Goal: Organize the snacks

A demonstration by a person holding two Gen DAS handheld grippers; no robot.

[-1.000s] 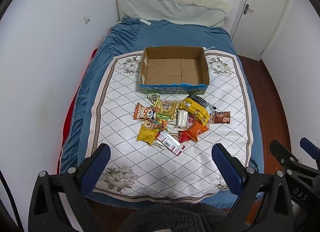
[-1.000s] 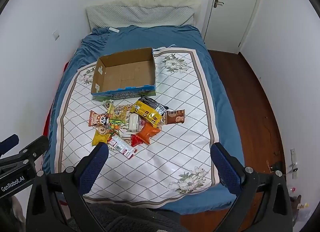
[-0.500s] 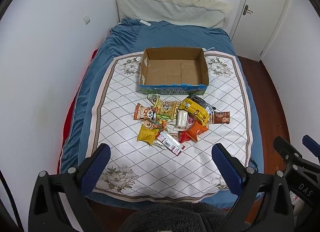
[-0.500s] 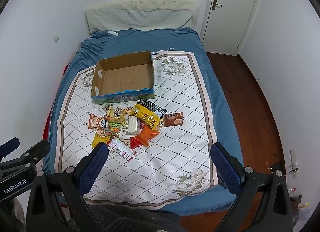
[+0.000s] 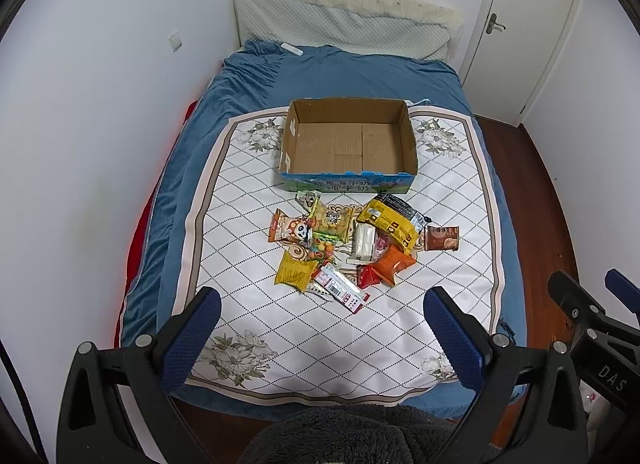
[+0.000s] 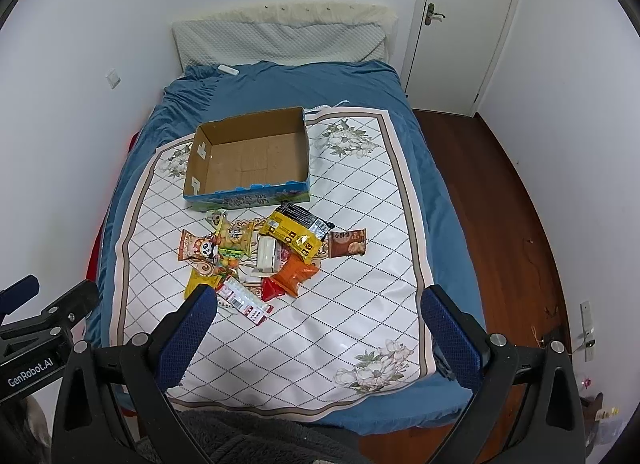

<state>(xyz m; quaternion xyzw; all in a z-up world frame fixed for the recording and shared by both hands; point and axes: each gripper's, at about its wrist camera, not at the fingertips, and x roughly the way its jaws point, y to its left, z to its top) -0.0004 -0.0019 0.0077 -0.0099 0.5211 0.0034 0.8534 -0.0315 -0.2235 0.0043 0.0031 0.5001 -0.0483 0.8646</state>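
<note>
Colourful snack packets [image 5: 344,248] piled just before open brown cardboard box [image 5: 347,144], well ahead of your left gripper [image 5: 320,318] and right gripper [image 6: 318,314]; both spread wide, holding nothing.

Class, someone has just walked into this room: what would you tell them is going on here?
A person holds a two-finger gripper in each hand above the foot of a bed. The left gripper and the right gripper both have their jaws wide open and hold nothing. A pile of snack packets lies on the patterned mat, just in front of an empty cardboard box. No snack has gone in yet.
</note>
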